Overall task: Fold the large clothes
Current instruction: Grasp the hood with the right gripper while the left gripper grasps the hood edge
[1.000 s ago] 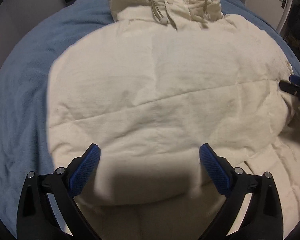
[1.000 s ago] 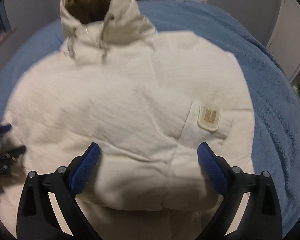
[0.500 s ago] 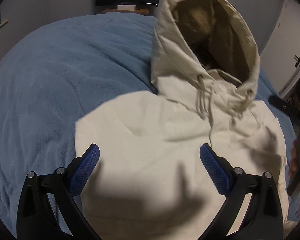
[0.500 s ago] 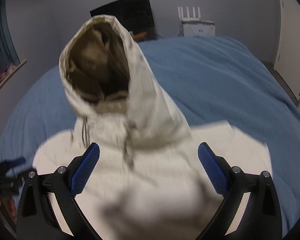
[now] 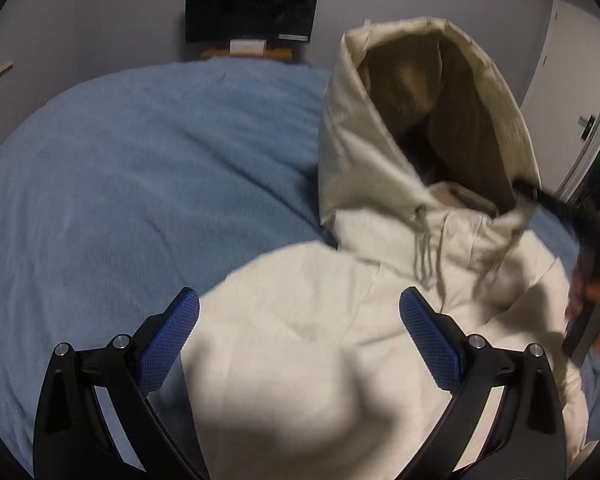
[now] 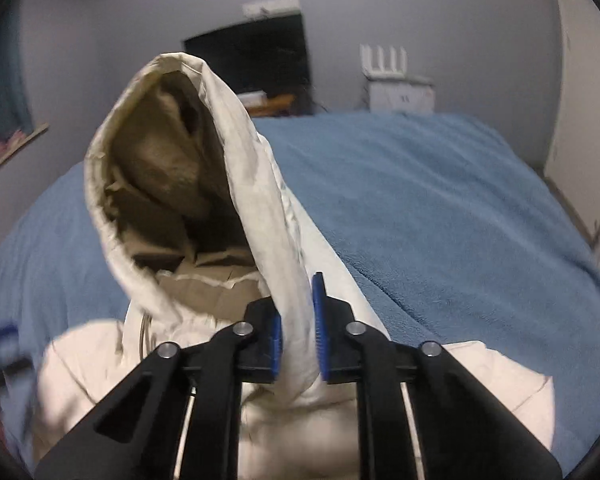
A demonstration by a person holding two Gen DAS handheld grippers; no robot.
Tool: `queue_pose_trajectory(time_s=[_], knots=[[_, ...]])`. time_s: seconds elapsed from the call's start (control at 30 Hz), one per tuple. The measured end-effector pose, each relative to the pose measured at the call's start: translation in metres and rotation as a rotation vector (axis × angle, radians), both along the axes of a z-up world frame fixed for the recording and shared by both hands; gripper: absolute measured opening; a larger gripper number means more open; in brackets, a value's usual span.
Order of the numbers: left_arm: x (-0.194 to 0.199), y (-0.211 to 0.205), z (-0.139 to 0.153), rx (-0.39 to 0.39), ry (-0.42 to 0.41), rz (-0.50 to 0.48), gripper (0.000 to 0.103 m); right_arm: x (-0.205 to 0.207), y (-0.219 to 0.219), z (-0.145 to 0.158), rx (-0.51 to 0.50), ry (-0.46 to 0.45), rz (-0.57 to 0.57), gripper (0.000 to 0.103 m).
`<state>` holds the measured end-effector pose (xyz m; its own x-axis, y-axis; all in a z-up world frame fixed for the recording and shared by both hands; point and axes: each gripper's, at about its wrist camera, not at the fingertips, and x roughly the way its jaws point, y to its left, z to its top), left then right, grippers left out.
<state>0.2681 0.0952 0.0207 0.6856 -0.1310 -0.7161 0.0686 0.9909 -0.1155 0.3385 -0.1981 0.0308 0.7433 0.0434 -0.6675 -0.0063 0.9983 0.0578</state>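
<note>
Our right gripper (image 6: 297, 334) has its blue pads (image 6: 319, 344) pressed together on a ridge of cream fabric, the side edge of the hood (image 6: 220, 152) where it runs down into the collar of the jacket (image 6: 500, 392). From that pinch the hood rises up and away from us, standing nearly upright, its tan-lined opening turned to the left of the jaws. Our left gripper (image 5: 299, 342) stands wide open with nothing between its fingers (image 5: 166, 344); the pale body of the jacket (image 5: 300, 340) lies just under and ahead of it, with no contact that we can see. From the left gripper the hood (image 5: 440, 120) stands ahead and to the right, its mouth facing back toward us, the drawcords (image 5: 424, 248) hanging down from its base. The jacket's long axis runs from beneath our grippers away toward the hood, so the collar end points off from us and the lower body lies nearest, out of sight below the jaws. Everything rests on a blue blanket (image 6: 440, 208) that spreads out on both sides and beyond. Past its far edge we see a dark screen (image 5: 252, 8) against a grey wall (image 6: 100, 32), and a white door (image 5: 568, 80) off to the right.
</note>
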Motion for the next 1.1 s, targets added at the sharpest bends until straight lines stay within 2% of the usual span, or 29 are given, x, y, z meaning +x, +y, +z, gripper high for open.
queue_pose_trajectory(time_s=[0.13,0.23,0.3,0.5,0.63,0.67,0.7,0.73,0.77,0.8,1.0,1.1], knots=[[-0.004,-0.002,0.014,-0.002,-0.091,-0.021,0.097,-0.053,0.008,-0.004,-0.124,-0.074,0.129,0.008],[-0.010,-0.008,0.020,0.008,-0.151,-0.044,0.097,-0.084,0.014,-0.017,-0.206,-0.071,0.256,0.008],[-0.014,-0.012,0.017,-0.013,-0.165,-0.063,0.097,-0.101,0.016,-0.029,-0.271,-0.056,0.317,0.008],[-0.014,-0.039,-0.010,0.011,-0.089,-0.207,0.096,-0.102,0.010,-0.037,-0.232,-0.025,0.321,0.008],[-0.013,-0.069,-0.022,0.139,-0.106,-0.304,0.095,-0.104,0.013,-0.039,-0.250,-0.017,0.340,0.008],[-0.014,-0.075,-0.024,0.179,-0.119,-0.318,0.089,-0.104,0.013,-0.039,-0.249,-0.013,0.341,0.008],[-0.014,-0.084,-0.026,0.250,-0.130,-0.328,0.073,-0.106,0.012,-0.038,-0.248,-0.014,0.340,0.008],[-0.012,-0.089,-0.029,0.287,-0.122,-0.333,0.039,-0.103,0.009,-0.036,-0.241,-0.013,0.340,0.008],[-0.007,-0.091,-0.032,0.314,-0.090,-0.337,0.016,-0.102,0.006,-0.034,-0.236,-0.015,0.341,0.008],[-0.004,-0.088,-0.032,0.287,-0.061,-0.344,0.007,-0.103,0.003,-0.031,-0.225,-0.023,0.341,0.008],[-0.031,-0.063,-0.008,0.136,-0.108,-0.353,0.006,-0.113,-0.010,-0.013,-0.164,-0.048,0.400,0.008],[-0.043,-0.059,-0.021,0.150,-0.078,-0.375,0.007,-0.119,-0.011,-0.018,-0.162,-0.004,0.474,0.008]])
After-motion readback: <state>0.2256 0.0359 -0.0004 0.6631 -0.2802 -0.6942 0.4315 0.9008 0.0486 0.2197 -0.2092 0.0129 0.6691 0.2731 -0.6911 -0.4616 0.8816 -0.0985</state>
